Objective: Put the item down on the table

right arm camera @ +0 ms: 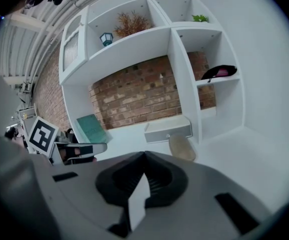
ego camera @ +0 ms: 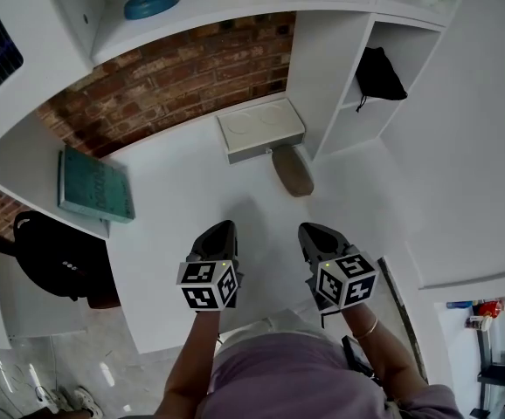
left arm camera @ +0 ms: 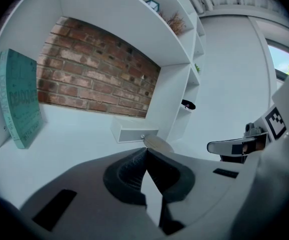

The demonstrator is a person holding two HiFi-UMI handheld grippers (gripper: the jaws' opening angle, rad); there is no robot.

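Left gripper (ego camera: 224, 228) and right gripper (ego camera: 310, 231) are hovering empty, jaws pressed together, while the tan oval item (ego camera: 293, 171) is lying on the table (ego camera: 183, 195) near its back edge, seemingly finishing the task

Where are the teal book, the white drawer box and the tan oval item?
teal book (ego camera: 95, 186), head view, middle of its cover.
white drawer box (ego camera: 259, 127), head view, its top face.
tan oval item (ego camera: 293, 171), head view, its middle.

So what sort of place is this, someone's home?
Likely a home-style study nook, maybe staged: a white desk set into built-in shelves, a brick back wall, and a teal book leaning at one side.
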